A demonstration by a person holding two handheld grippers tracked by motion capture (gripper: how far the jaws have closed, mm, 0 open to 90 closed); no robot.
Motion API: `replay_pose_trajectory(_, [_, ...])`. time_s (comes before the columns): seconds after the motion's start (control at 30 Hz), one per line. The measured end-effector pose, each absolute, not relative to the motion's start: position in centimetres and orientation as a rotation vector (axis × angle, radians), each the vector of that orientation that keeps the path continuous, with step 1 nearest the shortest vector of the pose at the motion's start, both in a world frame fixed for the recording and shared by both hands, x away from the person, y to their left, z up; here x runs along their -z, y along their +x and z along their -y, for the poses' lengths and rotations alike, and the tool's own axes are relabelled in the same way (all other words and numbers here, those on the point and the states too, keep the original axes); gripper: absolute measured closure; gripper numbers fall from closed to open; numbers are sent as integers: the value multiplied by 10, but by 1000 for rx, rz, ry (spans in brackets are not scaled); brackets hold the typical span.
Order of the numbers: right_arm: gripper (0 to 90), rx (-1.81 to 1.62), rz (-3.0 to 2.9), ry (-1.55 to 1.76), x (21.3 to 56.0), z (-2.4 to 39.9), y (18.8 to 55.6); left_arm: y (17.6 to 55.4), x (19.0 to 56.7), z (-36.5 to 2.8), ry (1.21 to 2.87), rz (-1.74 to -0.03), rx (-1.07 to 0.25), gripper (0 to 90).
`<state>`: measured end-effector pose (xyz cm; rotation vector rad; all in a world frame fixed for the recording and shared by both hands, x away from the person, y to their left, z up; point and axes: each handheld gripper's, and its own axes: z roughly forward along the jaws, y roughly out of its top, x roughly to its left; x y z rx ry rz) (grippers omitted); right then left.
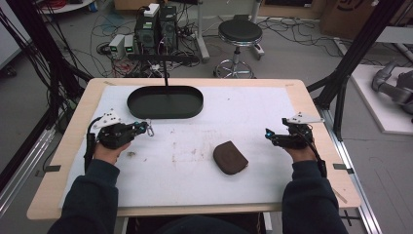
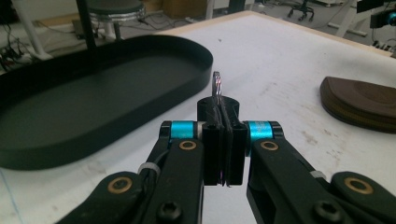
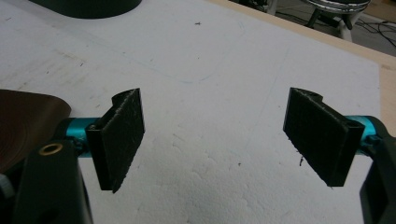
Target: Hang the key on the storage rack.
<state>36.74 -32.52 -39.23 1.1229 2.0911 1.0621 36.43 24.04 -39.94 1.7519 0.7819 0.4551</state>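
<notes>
Jaws on my left gripper (image 2: 223, 154) are clenched flat together on a small silvery metal clip (image 2: 216, 85), whose rounded end sticks up just past the pad tips; in the high view I see the same clip (image 1: 150, 130) hanging off the gripper's nose (image 1: 144, 127) above the white foam mat (image 1: 195, 175). Jaws on my right gripper (image 3: 219, 135) stand wide apart with nothing between them, only bare mat below; from above that gripper (image 1: 269, 134) sits near the table's right edge.

Nearest me on the mat lies a dark brown rounded leather pouch (image 1: 230, 157), between the two grippers and closer to the right one, touching neither. Its edge shows at the left of my right gripper view (image 3: 23, 121).

Farther off, just beyond the clip, sits a black oval metal tray (image 1: 165, 113); its rim (image 2: 140, 116) lies beside the left jaws, apart from them.
</notes>
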Motion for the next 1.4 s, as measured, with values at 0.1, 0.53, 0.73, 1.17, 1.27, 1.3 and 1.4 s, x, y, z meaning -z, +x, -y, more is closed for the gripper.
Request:
replay_pose_trajectory(0.1, [208, -1071, -2087, 1126, 392, 325, 368, 371, 388, -244, 1734, -775, -482, 882])
replay_pose_trajectory(0.53, [208, -1085, -2082, 1122, 392, 325, 368, 434, 329, -266, 1687, -787, -533, 881])
replay_pose_trajectory(0.73, [208, -1082, -2083, 1126, 392, 324, 368, 470, 323, -278, 1669, -833, -518, 881])
replay_pose_trajectory(1.17, [209, -1086, -2094, 1105, 393, 319, 368, 514, 320, -286, 1668, -901, -540, 881])
replay_pose_trajectory(1.27, [209, -1087, -2097, 1100, 393, 319, 368, 519, 323, -289, 1654, -928, -534, 881])
replay_pose_trajectory(1.3, [209, -1086, -2097, 1100, 393, 319, 368, 519, 323, -289, 1654, -928, -534, 881])
replay_pose_trajectory(1.4, [209, -1090, -2095, 1104, 392, 319, 367, 524, 325, -291, 1647, -954, -537, 881])
